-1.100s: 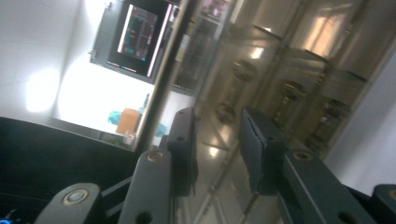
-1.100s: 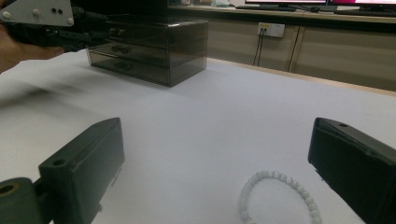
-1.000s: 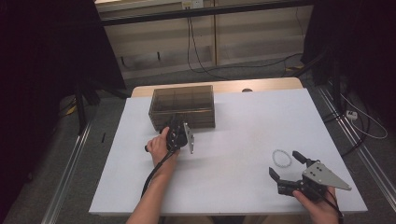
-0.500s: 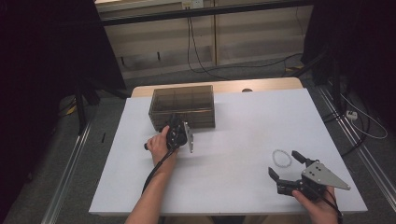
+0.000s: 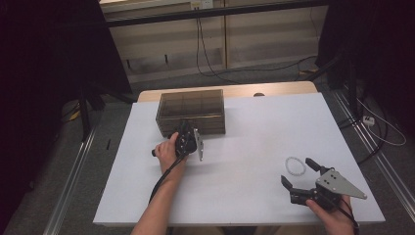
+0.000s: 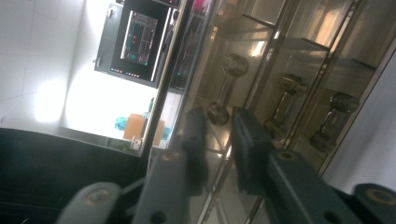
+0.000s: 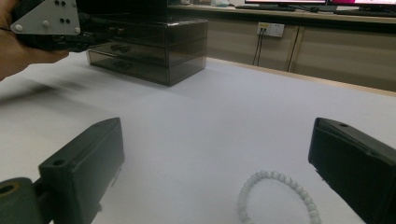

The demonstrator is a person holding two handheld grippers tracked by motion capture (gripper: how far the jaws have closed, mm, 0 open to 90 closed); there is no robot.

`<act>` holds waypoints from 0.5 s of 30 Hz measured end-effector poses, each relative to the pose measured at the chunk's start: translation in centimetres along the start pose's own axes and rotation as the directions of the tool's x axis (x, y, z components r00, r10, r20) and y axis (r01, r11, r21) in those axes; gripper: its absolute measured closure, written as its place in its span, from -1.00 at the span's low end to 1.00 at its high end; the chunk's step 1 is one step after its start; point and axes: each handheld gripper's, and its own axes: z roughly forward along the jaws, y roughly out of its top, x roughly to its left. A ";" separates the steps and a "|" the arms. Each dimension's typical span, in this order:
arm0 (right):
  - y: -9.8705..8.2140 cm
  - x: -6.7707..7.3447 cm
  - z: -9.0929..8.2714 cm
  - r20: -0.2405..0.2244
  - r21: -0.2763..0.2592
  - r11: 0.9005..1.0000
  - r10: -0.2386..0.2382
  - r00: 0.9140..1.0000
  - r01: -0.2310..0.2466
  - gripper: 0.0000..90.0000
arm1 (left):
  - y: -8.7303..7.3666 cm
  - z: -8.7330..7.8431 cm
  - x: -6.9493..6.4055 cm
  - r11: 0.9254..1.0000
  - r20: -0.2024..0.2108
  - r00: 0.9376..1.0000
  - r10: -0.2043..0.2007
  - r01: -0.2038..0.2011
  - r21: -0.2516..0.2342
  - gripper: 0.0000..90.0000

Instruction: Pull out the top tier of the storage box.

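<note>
While the left hand-held gripper (image 5: pixel 185 131) sits against the front of the smoked drawer box (image 5: pixel 191 110) at the far left of the white surface (image 5: pixel 254 127), its jaws have just been closing and now stand narrowly apart. Its own view shows them at a drawer front beside a small metal knob (image 6: pixel 219 112); whether the pads press on anything, I cannot tell. The right hand-held gripper (image 5: pixel 299 174) rests low near the right front edge, jaws wide apart. A pale bead bracelet (image 5: pixel 295 165) lies flat on the surface just ahead, between the jaw tips, untouched.
</note>
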 end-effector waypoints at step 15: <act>0.0 0.0 0.0 -0.001 -0.003 1.000 0.000 1.000 0.000 -0.93 | 0.3 -0.1 0.2 1.000 0.007 1.000 0.005 -0.005 -0.015 0.74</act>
